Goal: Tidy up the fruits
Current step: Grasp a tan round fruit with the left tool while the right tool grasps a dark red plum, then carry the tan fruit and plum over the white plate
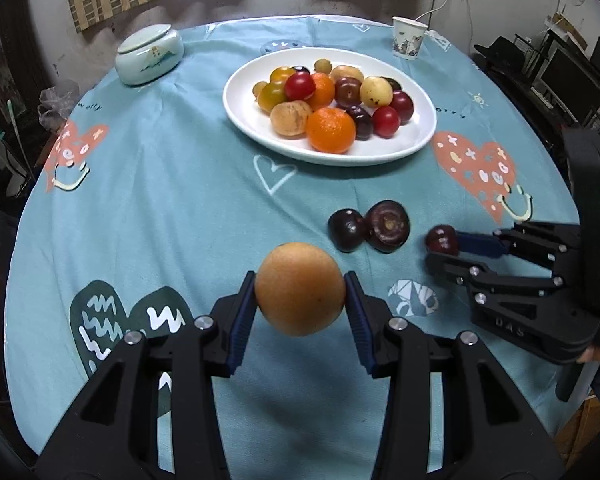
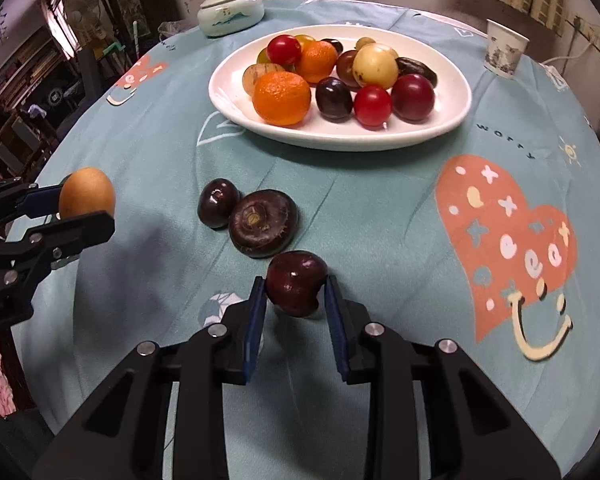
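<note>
While the left gripper (image 1: 300,292) held a tan round fruit (image 1: 300,288) aloft, the right gripper (image 2: 296,300) had clamped a dark cherry (image 2: 296,282); carrying both ahead to the plate (image 2: 440,120) seemed next.

Plate (image 1: 420,136) of fruit mid-table, jar (image 1: 148,56) behind-left, cup (image 1: 408,38) behind-right. Before plate: two fruits (image 1: 368,226) touching on cloth (image 1: 160,200). Right of them, cherry (image 2: 296,282) between right gripper's (image 2: 295,300) pads; left, round fruit (image 1: 300,288) in left gripper (image 1: 300,300)

A round tan-orange fruit (image 1: 300,289) at lower centre; three dark purple glossy fruits (image 1: 387,226) mid-right; white oval plate (image 1: 416,136) heaped with mixed fruit, upper centre.
</note>
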Available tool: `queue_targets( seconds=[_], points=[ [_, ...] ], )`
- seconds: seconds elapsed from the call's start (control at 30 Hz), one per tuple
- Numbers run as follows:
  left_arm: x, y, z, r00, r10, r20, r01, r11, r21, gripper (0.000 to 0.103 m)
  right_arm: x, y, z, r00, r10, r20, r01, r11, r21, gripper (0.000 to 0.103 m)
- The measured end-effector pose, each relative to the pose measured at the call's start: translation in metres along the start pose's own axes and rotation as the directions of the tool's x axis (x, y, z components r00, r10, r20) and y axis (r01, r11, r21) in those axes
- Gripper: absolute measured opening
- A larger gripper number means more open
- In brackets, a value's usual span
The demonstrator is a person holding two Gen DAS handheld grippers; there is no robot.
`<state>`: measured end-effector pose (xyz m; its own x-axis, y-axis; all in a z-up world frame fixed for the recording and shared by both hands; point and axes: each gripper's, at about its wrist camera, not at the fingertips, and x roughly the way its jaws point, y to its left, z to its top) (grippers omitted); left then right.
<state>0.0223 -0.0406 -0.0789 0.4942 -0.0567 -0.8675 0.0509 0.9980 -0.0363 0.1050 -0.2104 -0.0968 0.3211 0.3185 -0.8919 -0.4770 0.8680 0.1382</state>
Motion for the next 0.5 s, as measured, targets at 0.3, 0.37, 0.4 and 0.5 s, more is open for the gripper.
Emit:
queue_targets(
  seconds=[0.3,0.37,0.4,0.5],
  points=[
    [-0.016,-0.014,0.004,0.999,-0.008,0.043,0.003,0.996,0.093,0.044,-0.029,0.015,-0.026,0.999,0.015,0.047,-0.019,0.995,0.095,0.030],
    [-0.022,-0.017,0.004,0.998,-0.017,0.055,0.011,0.993,0.115,0.044,-0.037,0.022,-0.031,0.998,0.014,0.064,-0.022,0.993,0.113,0.030],
    [-0.025,-0.018,0.004,0.998,-0.023,0.061,0.015,0.992,0.126,0.044,-0.040,0.025,-0.033,0.998,0.017,0.068,-0.025,0.993,0.118,0.030],
    [-0.031,-0.020,0.004,0.997,-0.030,0.074,0.018,0.988,0.154,0.044,-0.048,0.037,-0.037,0.996,0.012,0.089,-0.023,0.991,0.131,0.030]
  ],
)
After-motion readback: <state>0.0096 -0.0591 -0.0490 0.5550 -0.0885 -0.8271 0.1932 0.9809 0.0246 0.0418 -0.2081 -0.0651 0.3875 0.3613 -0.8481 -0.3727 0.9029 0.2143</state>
